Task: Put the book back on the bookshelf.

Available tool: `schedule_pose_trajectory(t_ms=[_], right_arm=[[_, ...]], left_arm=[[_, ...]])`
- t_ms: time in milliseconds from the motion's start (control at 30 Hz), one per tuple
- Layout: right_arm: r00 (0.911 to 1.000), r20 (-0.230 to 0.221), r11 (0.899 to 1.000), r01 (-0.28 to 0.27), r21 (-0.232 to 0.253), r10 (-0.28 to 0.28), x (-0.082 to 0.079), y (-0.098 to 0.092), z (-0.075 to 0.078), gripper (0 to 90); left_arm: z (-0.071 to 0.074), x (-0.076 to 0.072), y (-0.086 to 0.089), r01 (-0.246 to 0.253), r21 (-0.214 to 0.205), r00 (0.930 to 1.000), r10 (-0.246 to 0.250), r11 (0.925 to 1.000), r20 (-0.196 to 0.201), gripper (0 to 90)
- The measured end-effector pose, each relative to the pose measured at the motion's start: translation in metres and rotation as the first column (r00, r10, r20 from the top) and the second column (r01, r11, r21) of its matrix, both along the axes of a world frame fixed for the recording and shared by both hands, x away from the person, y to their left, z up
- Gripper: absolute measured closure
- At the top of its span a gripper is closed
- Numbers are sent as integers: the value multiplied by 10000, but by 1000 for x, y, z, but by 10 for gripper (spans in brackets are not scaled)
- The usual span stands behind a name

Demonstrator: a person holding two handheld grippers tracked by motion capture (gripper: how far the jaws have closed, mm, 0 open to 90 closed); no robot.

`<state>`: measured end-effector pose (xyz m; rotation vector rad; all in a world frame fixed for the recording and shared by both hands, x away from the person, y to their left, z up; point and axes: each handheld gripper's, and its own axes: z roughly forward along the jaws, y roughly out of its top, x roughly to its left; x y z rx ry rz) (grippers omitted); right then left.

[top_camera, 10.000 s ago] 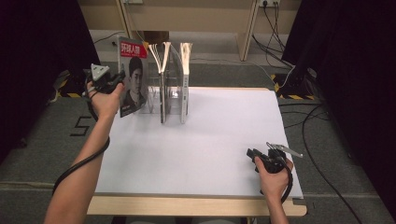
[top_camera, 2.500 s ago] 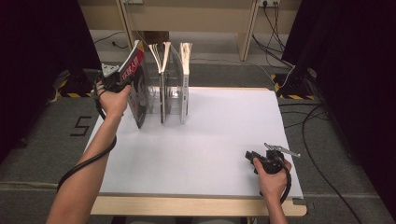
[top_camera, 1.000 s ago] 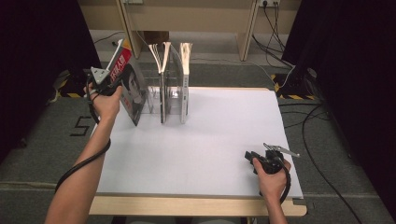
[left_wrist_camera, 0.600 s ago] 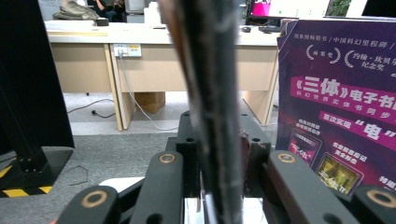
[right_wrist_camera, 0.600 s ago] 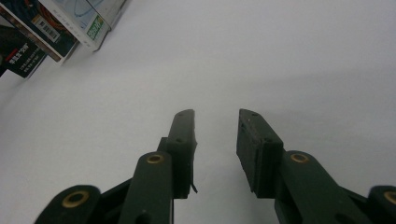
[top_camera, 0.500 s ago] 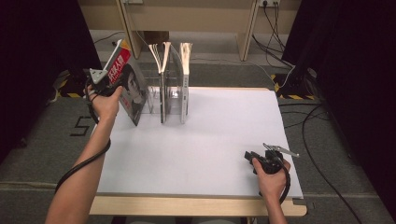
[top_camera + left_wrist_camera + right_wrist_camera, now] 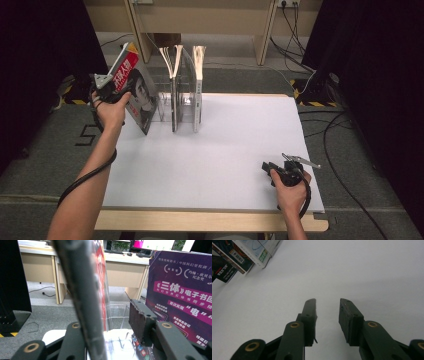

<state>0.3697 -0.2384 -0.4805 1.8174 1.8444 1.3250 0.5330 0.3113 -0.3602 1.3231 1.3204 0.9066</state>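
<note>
At table's far left: clear rack (image 7: 182, 107) holds upright magazines (image 7: 198, 75); red-covered one (image 7: 135, 87) leans outside.

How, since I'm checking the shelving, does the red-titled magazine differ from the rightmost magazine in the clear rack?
The red-titled magazine leans left, cover showing; the rightmost magazine stands upright, edge-on. The red-titled magazine sits between the jaws of the left tongs, which have just been opening; no tongs are near the rightmost magazine. Both stand at the clear rack.
</note>
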Motion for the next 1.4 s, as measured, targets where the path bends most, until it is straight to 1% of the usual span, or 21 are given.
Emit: schedule_pose_trajectory(t_ms=[100,300,333,367,533,567,600,633,700,733,800,833,867,1000,1133,1400], right_arm=[[10000,-12,10000,-36,-73,35,0,0,0,670],[10000,-14,9999,-56,-93,55,0,0,0,670],[10000,-14,9999,-56,-93,55,0,0,0,670],[10000,-54,10000,-15,17,15,0,0,0,670],[10000,-14,10000,-30,-31,30,0,0,0,670],[10000,-2,10000,-33,-59,33,0,-1,0,671],[10000,-40,10000,11,62,-11,0,0,0,671],[10000,-38,10000,-13,27,13,0,0,0,671],[10000,-68,10000,-20,26,21,-1,0,0,671],[10000,-10,9999,-45,-105,45,0,0,-1,670],[10000,-12,9999,-44,-107,44,0,0,-1,671],[10000,-99,10000,-5,32,5,-1,1,0,670],[9999,-107,10000,12,58,-11,-1,1,0,670],[10000,-30,10000,21,49,-21,-1,1,1,670],[10000,29,10000,64,59,-64,-2,0,1,670],[10000,-36,10000,21,58,-20,-2,2,2,670]], left_arm=[[-1,-1,2,5,-101,10000,-5,9999,-79,563],[-4,-2,1,54,-40,9999,-54,10000,-123,552],[-5,-2,2,56,-63,9999,-57,10000,-158,552],[-6,-2,2,50,-113,9998,-52,9999,-177,550],[-8,-3,4,51,-150,9998,-54,9999,-214,542],[-8,-4,4,47,-178,9998,-51,9998,-209,541],[-8,-5,5,60,-243,9998,-65,9997,-206,539],[-8,-6,5,83,-331,9998,-89,9994,-198,536],[-8,-7,5,105,-258,9998,-110,9996,-189,533],[-7,-8,5,173,-265,9997,-179,9995,-190,532],[-8,-8,5,186,-264,9996,-192,9995,-215,530],[-8,-8,5,190,-224,9996,-194,9996,-207,528],[-9,-9,5,197,-211,9995,-202,9996,-239,526],[-10,-10,5,169,-132,9995,-172,9998,-270,521],[-7,-14,7,174,-70,9997,-175,9998,-194,516],[-8,-19,12,187,-80,9995,-189,9998,-249,510]])
